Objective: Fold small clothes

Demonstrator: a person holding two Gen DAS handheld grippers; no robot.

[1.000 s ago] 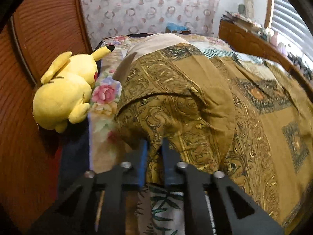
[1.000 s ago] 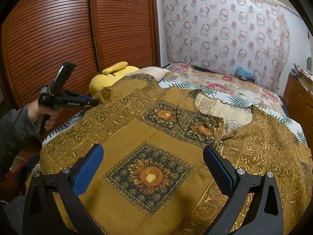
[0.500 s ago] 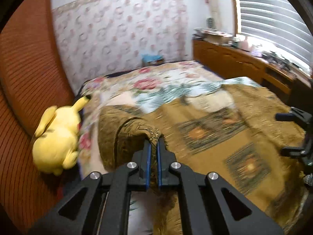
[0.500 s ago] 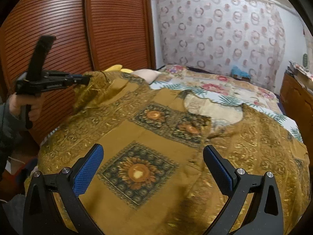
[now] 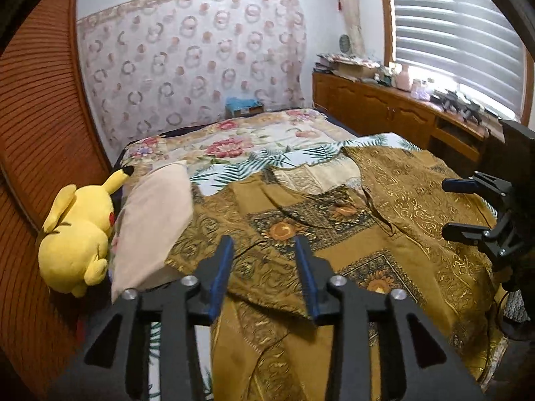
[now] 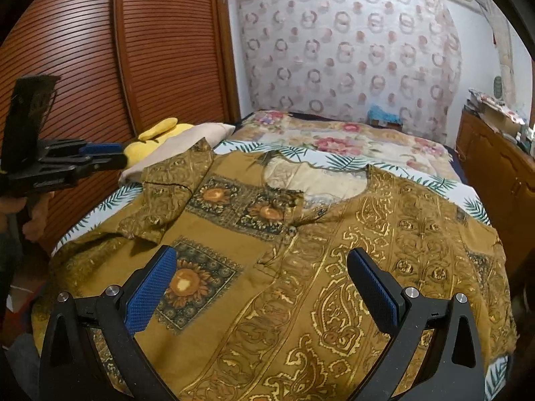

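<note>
A mustard-brown shirt with gold paisley and sunflower squares lies spread on the bed. Its left sleeve lies folded inward over the shirt's front. In the left wrist view my left gripper hovers above that sleeve. Its jaws are opening, and no cloth is pinched between the blue pads. From the right wrist view the left gripper hangs clear of the fabric at the left. My right gripper stands wide open above the shirt's lower front, holding nothing. It also shows in the left wrist view, right gripper at the right edge.
A yellow plush toy and a beige pillow lie along the bed's left side against a slatted wooden wardrobe. The floral bedspread runs back to the curtain. A cluttered wooden dresser lines the right.
My left gripper, shut on the sleeve, lifted it and carried it inward over the shirt, then let go with its jaws parting. The sleeve now lies folded. The right gripper stayed open.
</note>
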